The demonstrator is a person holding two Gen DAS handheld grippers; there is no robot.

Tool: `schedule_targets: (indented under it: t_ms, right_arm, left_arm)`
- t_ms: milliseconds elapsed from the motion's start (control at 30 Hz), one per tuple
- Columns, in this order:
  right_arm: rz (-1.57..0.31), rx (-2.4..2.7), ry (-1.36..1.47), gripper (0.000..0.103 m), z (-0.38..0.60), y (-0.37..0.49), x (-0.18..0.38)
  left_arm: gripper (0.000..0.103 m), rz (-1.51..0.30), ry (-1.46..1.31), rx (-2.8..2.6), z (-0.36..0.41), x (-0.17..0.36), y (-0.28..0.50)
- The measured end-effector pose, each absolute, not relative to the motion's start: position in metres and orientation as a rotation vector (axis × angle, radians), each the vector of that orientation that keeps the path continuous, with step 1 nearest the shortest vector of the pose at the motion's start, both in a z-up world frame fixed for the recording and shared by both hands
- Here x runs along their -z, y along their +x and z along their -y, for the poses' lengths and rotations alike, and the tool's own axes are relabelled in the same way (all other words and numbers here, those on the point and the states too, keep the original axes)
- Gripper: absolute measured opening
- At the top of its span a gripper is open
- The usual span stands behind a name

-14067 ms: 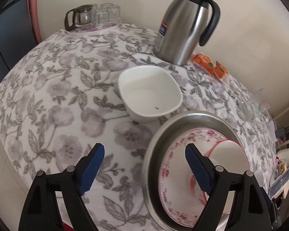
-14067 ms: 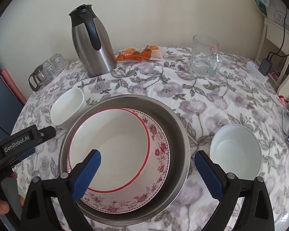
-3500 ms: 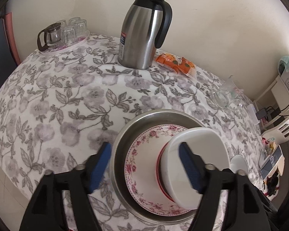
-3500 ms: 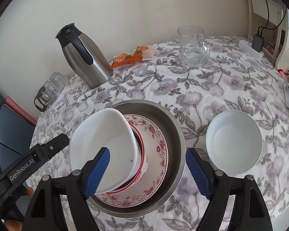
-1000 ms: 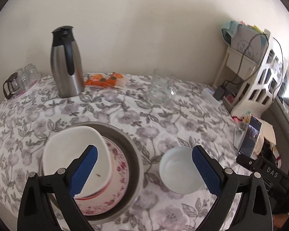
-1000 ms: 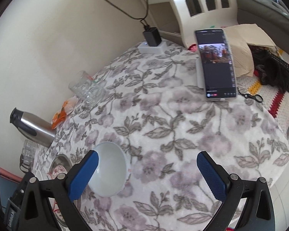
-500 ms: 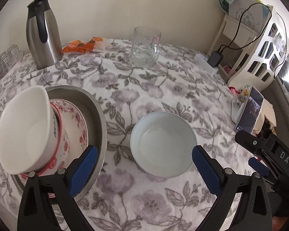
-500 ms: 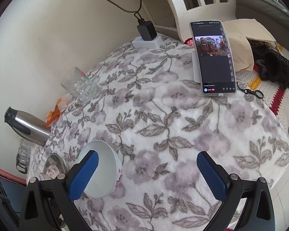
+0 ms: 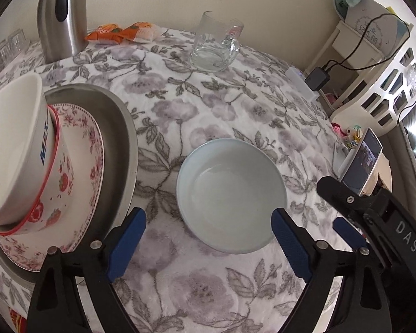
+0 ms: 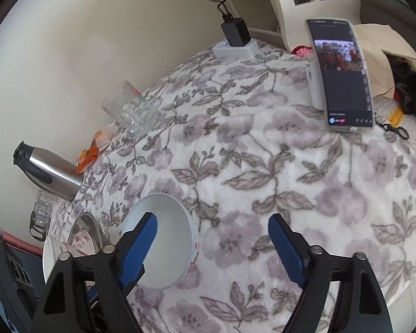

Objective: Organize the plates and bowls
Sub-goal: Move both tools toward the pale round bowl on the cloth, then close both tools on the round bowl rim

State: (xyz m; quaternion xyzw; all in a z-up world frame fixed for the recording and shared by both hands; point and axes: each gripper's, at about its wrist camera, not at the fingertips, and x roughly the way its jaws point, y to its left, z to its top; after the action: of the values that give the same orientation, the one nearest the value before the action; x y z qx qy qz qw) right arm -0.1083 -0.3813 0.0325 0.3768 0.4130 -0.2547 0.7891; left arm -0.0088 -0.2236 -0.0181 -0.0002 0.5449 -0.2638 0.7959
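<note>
A: The left gripper (image 9: 208,245) has dropped in over the pale bowl (image 9: 231,194) on the counter (image 9: 235,105) — a second ago it hung higher, with the stack (image 9: 36,166) between its jaws.

B: Jaws wide, just narrowing, the bowl's near rim between them, nothing held yet.

A: And the right gripper (image 10: 212,238)?

B: Also closing a bit, empty, its left pad over the same bowl.

A: So the last loose bowl looks next; the square one already sits tilted on the stack in the pan (image 9: 119,127).
</note>
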Motion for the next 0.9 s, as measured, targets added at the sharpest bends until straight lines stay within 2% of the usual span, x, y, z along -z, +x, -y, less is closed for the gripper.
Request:
schedule_targets:
  t_ms: [67,133,167,267,367,467,533,667,900]
  right_arm:
    - [-0.903,0.538,0.802,0.073,0.378,-0.104,-0.029]
    - [-0.908,0.528,0.798,0.064,0.375,-0.1,-0.026]
    - [-0.912,0.523,0.796,0.062,0.374,-0.099,-0.025]
    - [-0.927,0.508,0.789,0.054,0.371,-0.095,-0.02]
    - [-0.94,0.496,0.782,0.051,0.37,-0.092,-0.015]
    - [-0.966,0.48,0.771,0.047,0.367,-0.087,-0.007]
    - [-0.98,0.469,0.769,0.042,0.365,-0.084,-0.002]
    - [-0.998,0.455,0.757,0.038,0.362,-0.08,0.004]
    - [-1.017,0.439,0.782,0.034,0.361,-0.077,0.017]
  left_arm:
    - [0.092,-1.174,-0.009,0.56,0.223,0.02,-0.007]
    - [0.08,-1.175,-0.012,0.557,0.222,0.022,-0.007]
    - [0.07,-1.18,-0.017,0.557,0.222,0.023,-0.006]
    - [0.066,-1.195,-0.024,0.543,0.22,0.028,-0.004]
    - [0.053,-1.206,-0.036,0.538,0.22,0.033,-0.002]
    - [0.049,-1.215,-0.038,0.539,0.221,0.037,-0.001]
    - [0.043,-1.221,-0.034,0.54,0.223,0.04,-0.001]
    - [0.033,-1.236,-0.018,0.544,0.227,0.048,-0.001]
    - [0.029,-1.261,-0.008,0.537,0.232,0.061,0.002]
